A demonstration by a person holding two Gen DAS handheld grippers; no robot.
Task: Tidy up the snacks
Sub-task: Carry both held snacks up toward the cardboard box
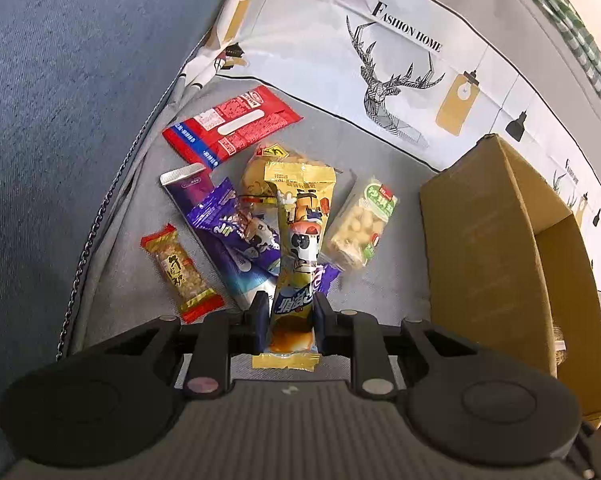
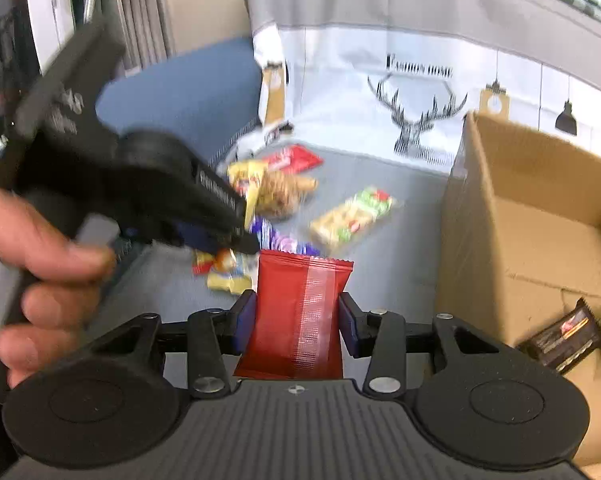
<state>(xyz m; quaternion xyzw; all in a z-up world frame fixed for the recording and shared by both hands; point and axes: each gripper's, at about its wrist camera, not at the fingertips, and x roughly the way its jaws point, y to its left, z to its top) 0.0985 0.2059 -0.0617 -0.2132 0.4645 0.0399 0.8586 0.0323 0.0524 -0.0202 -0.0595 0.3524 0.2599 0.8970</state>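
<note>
The left gripper [image 1: 290,310] pinches a yellow snack stick [image 1: 298,248]; the right gripper [image 2: 296,318] clamps a red packet [image 2: 296,316] beside the cardboard box [image 2: 540,216].

Both views were evenly lit, daylight-looking, no harsh shadows. Left wrist view was sharp: print on the snacks [image 1: 260,208] and the deer cloth [image 1: 400,80] was readable; soft shadow lay under the box [image 1: 480,248]. Slight glare sat on the foil wrappers. Right wrist view was motion-blurred overall: the cloth lettering was smeared, the hand [image 2: 40,264] and left gripper [image 2: 248,236] at frame left were soft. The red pack [image 2: 296,312] close to the lens stayed fairly crisp. Strong fisheye bending showed at the edges, with dark corners at top right.
</note>
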